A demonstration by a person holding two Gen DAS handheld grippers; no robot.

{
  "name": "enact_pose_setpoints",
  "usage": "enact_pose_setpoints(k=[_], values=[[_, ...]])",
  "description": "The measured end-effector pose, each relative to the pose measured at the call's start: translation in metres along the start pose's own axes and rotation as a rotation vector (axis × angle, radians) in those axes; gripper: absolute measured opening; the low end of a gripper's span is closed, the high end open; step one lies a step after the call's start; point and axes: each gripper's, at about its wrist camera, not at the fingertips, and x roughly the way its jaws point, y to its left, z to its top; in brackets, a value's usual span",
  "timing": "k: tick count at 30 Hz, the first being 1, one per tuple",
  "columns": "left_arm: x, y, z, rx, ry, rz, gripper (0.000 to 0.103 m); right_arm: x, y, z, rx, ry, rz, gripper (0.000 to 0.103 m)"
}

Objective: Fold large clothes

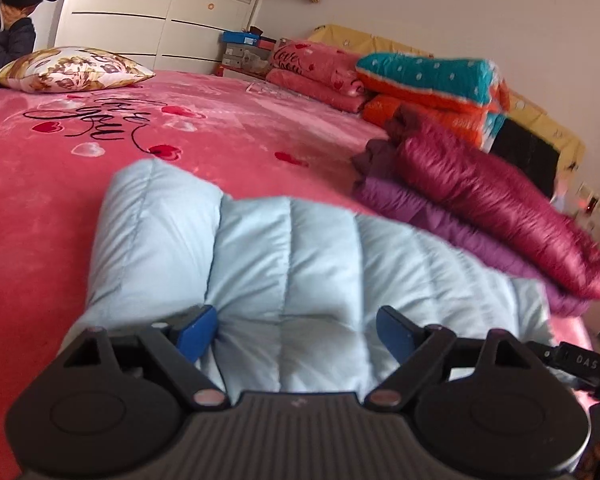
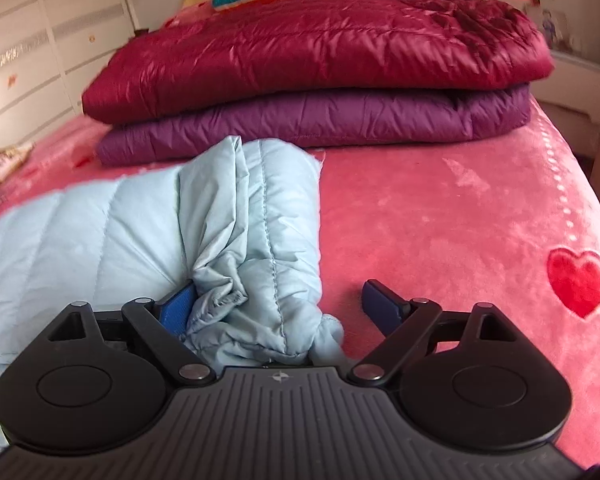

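Observation:
A light blue quilted jacket (image 1: pixel 284 248) lies partly folded on the pink bedspread (image 1: pixel 180 132). My left gripper (image 1: pixel 296 332) is open, its blue fingers (image 1: pixel 198 332) spread wide over the jacket's near edge, not pinching it. In the right wrist view the jacket (image 2: pixel 80 232) fills the left side, and its bunched sleeve with a gathered cuff (image 2: pixel 220 300) lies between the fingers of my right gripper (image 2: pixel 280 304). That gripper is open: the cloth rests against the left finger (image 2: pixel 176 308), while the right finger stands apart over bare bedspread (image 2: pixel 440 220).
A shiny maroon jacket (image 2: pixel 300 56) is stacked folded on a purple one (image 2: pixel 320 120) just beyond the blue jacket. Folded blankets (image 1: pixel 420 76), a floral pillow (image 1: pixel 72 70) and a seated person (image 1: pixel 8 20) are at the far side. The bed's edge curves down at right.

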Motion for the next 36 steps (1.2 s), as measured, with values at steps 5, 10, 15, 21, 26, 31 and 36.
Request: enact_pose_setpoints(k=[5, 10, 15, 21, 26, 31, 36], values=[[-0.031, -0.022, -0.012, 0.019, 0.047, -0.064, 0.087, -0.043, -0.003, 0.005, -0.007, -0.061, 0.042, 0.103], [-0.057, -0.040, -0.039, 0.084, 0.119, -0.078, 0.087, -0.078, 0.008, -0.017, -0.103, -0.045, 0.089, 0.103], [-0.073, -0.047, -0.068, 0.142, 0.187, -0.047, 0.087, -0.099, 0.009, -0.056, -0.137, 0.046, 0.101, 0.103], [-0.090, -0.050, -0.091, 0.214, 0.215, -0.029, 0.087, -0.115, 0.016, -0.099, -0.223, 0.099, 0.050, 0.103], [-0.110, -0.054, -0.107, 0.266, 0.226, -0.028, 0.088, -0.143, 0.015, -0.125, -0.228, 0.125, 0.036, 0.103], [-0.124, -0.053, -0.117, 0.300, 0.236, -0.038, 0.088, -0.169, 0.013, -0.144, -0.227, 0.133, 0.027, 0.103], [-0.138, -0.051, -0.122, 0.322, 0.246, -0.049, 0.088, -0.193, 0.011, -0.154, -0.234, 0.142, 0.017, 0.103]])
